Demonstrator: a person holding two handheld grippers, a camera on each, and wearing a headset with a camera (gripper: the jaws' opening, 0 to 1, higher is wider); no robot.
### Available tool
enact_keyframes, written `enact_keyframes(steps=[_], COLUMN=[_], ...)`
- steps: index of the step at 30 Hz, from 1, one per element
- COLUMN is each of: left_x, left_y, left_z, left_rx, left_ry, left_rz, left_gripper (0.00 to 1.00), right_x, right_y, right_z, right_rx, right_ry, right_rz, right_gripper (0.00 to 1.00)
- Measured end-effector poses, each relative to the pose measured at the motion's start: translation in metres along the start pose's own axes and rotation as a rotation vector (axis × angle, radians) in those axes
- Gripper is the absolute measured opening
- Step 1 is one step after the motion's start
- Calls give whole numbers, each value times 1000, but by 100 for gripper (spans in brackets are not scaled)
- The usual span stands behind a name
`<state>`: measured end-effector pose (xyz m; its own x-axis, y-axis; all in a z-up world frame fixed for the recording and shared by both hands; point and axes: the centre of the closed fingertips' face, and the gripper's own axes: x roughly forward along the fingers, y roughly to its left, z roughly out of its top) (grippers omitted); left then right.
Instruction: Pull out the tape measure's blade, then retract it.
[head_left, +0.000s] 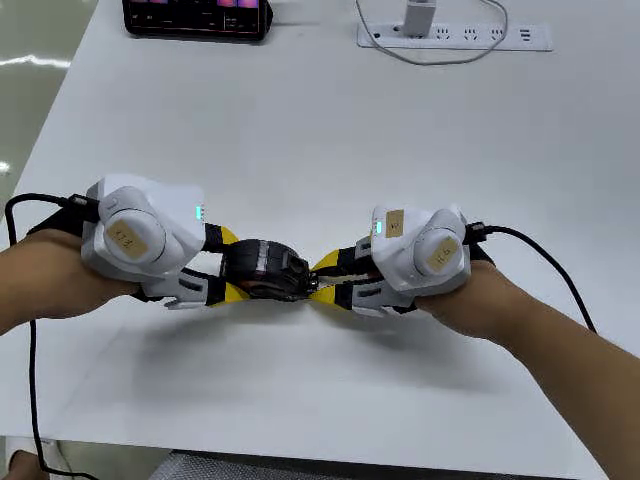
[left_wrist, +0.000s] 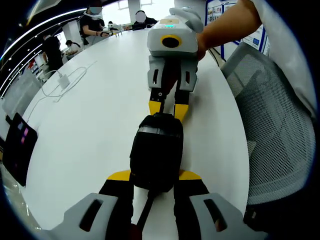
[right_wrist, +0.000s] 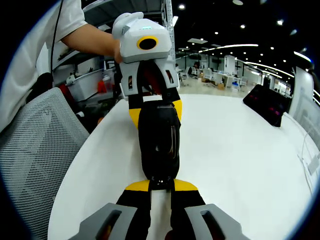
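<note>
Mesh chair (left_wrist: 270, 125), left tool (left_wrist: 155, 176) clamping tape measure (left_wrist: 157, 150), right tool (right_wrist: 161, 186) touching

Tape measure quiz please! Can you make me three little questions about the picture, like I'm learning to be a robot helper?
1. True or false: the tape measure sits between the left gripper and the right gripper.
2. Pick one: the tips of the left gripper's fingers are A) red, B) yellow, C) blue.
3. Short answer: what long white thing with sockets lies at the far edge of the table?

Key
1. True: it lies black and dark between them, with fingers closed at both ends.
2. B.
3. The power strip.
</note>
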<state>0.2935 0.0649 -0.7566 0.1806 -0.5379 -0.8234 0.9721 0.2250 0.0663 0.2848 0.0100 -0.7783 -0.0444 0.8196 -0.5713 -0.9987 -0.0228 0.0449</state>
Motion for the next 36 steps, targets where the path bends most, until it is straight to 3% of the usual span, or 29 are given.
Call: enact_keyframes(steps=[25,36], left_x=[0,0], left_y=[0,0], left_z=[-1,0], left_rx=[11,3], left_ry=[12,9], left_rz=[5,6], left_gripper=[25,25], right_x=[-3,-16], right_y=[0,0], right_z=[-2,-11], right_rx=[7,10], right_ry=[1,17], right_rz=[-15,-29], right_gripper=[9,9])
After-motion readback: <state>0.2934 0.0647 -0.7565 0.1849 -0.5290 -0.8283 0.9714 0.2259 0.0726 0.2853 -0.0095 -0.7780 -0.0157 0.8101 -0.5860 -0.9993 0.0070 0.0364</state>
